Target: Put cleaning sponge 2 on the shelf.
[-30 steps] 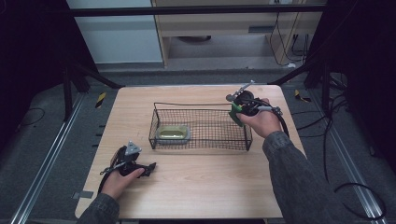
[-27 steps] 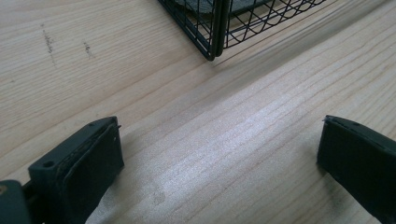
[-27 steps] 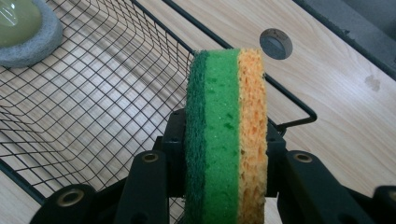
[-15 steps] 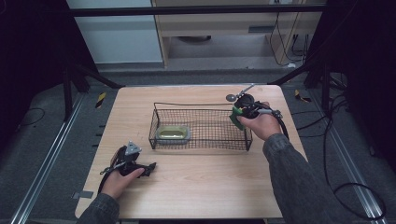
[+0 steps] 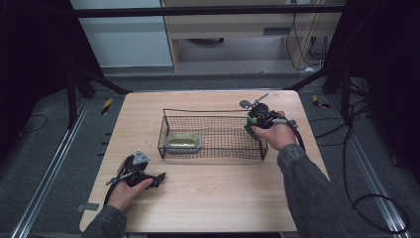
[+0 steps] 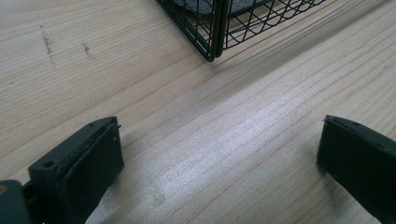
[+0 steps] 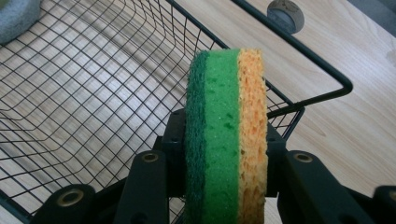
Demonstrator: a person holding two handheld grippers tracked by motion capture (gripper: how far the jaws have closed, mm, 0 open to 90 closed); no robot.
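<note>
the left gripper [image 5: 157, 178] sits low on the wooden table [image 5: 208, 203], close to the person, and its jaws stand wide apart with nothing between them. in the left gripper view you see just bare wood between the two black jaws, and one corner of the wire basket [image 6: 212, 35] a little way ahead. this hand looks like it is resting and waiting.

farther along, the wire basket [image 5: 213, 135] stands in the middle of the table. inside it, at its left end, lies a flat greenish thing like a little dish or soap [image 5: 183, 143]. so one thing is already in the basket.

at the right end of the basket is the right gripper [image 5: 253, 130]. its jaws are squeezed tight on a sponge [image 7: 227, 135]. the sponge has a dark green side, a bright green middle and an orange side, and it stands on its edge between the jaws. it is held up in the air, right over the basket's right end, not touching the bottom.

past the basket, a small round grey thing [image 5: 245, 104] lies on the table.

i think the job is putting things into the basket. the sponge has been picked up and carried there. what is left is to lower it in and let go.
</note>
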